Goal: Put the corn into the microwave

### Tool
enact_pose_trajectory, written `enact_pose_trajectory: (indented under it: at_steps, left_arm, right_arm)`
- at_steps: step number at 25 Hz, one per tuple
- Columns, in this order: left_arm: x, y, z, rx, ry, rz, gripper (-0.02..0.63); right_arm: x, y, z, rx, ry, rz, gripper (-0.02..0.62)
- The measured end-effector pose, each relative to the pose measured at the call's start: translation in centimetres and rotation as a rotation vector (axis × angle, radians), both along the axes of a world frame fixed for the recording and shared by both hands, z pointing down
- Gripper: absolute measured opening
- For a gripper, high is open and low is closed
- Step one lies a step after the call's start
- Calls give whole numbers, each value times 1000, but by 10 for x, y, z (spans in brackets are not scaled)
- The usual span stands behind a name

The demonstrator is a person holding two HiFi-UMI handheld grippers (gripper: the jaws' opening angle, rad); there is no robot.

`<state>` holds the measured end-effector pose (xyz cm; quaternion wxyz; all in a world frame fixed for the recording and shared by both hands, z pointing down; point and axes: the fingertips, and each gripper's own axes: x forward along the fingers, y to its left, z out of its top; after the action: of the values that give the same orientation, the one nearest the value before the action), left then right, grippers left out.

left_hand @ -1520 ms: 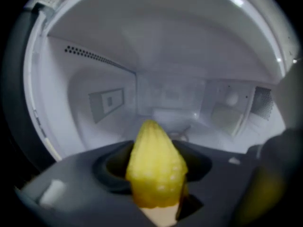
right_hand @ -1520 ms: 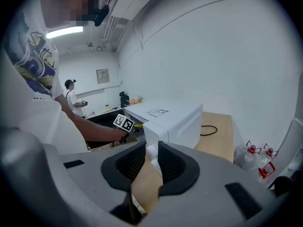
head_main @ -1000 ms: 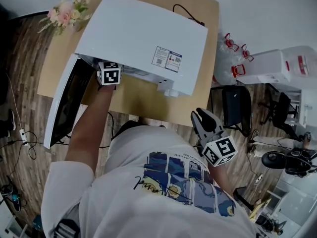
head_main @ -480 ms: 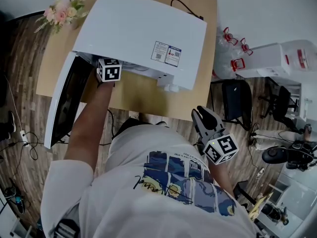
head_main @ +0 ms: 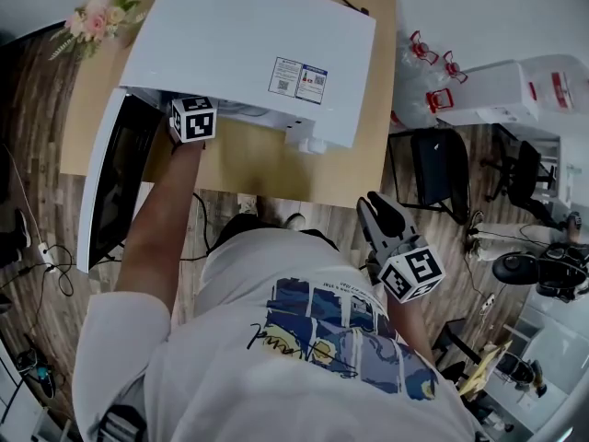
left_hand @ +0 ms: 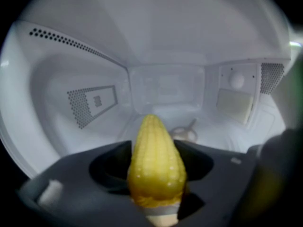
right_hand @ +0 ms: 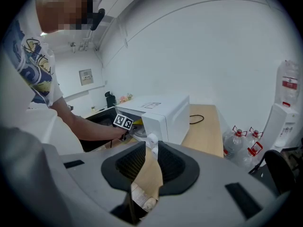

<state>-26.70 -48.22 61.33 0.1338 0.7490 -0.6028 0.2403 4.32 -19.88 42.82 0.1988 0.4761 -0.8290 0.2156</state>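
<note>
White microwave cavity (left_hand: 165, 41), knobbly tapered corn (left_hand: 156, 167)

the corn (left_hand: 156, 164) is yellow with rows of bumps. the microwave (head_main: 230, 53) is white, with patches of tiny dots inside. the table (head_main: 258, 166) is light brown. the flowers (head_main: 90, 21), far left, are pink. the shirt (head_main: 322, 339) is white with a blue picture.
</note>
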Motion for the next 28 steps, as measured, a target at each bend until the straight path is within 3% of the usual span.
enact_pose_trajectory:
  at_steps: [11, 21, 28]
  left_arm:
    - [-8, 31, -26, 27, -2, -66, 310]
    - [7, 124, -44, 16, 0, -118, 307]
    - [40, 217, -54, 13, 38, -124, 165]
  right_arm:
    - [27, 31, -9, 48, -21, -21, 74]
    - [57, 87, -5, 80, -58, -89, 71]
    - [77, 139, -1, 98, -81, -139, 64]
